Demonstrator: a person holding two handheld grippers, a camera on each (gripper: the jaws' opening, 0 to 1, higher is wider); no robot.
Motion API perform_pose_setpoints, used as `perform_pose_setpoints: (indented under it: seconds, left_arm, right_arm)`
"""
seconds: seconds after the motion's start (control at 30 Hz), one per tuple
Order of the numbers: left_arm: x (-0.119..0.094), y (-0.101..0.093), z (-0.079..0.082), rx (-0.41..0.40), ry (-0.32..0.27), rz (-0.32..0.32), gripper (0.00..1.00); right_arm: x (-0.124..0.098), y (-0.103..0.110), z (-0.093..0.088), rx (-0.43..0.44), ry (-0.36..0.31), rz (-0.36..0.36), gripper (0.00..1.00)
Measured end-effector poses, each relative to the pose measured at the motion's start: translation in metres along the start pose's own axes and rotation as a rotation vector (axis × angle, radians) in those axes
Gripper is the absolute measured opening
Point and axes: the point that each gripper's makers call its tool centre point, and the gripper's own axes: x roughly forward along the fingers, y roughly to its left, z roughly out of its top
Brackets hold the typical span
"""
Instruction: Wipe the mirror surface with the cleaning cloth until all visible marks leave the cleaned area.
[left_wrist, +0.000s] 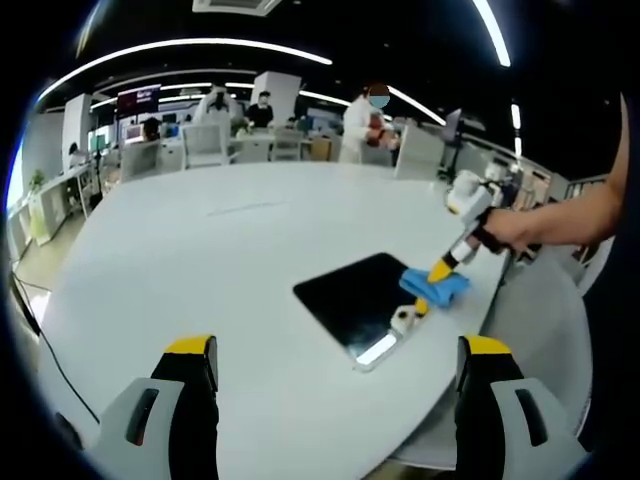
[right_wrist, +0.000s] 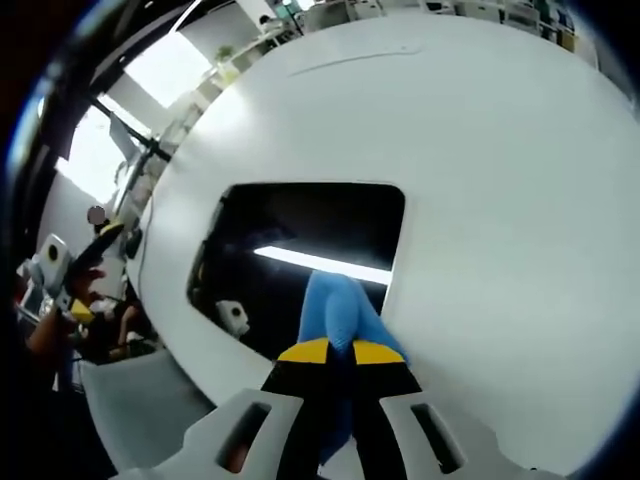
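A dark rectangular mirror (left_wrist: 350, 298) lies flat on the white table (left_wrist: 200, 260), close to its near right edge. A blue cleaning cloth (left_wrist: 437, 288) rests on the mirror's right end. In the left gripper view, a hand brings my right gripper (left_wrist: 440, 272) in from the right, pressed down onto the cloth. In the right gripper view that gripper (right_wrist: 340, 352) is shut on the blue cloth (right_wrist: 338, 305), which lies over the mirror (right_wrist: 290, 230) edge. A ceiling light and a small white shape reflect in the glass. My left gripper (left_wrist: 335, 352) hangs open above the table, short of the mirror.
The table edge (left_wrist: 470, 340) curves just past the mirror, with a grey chair (left_wrist: 545, 315) beside it. Several people (left_wrist: 365, 120), chairs and desks stand beyond the table's far side.
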Motion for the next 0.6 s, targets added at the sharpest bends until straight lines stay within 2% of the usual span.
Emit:
perform_pose_setpoints:
  seconds: [0.6]
  left_arm:
    - [0.0,0.004,0.004,-0.009,-0.002,0.004,1.0]
  right_arm:
    - [0.007,-0.009,0.026,-0.021,-0.014,-0.025,0.01]
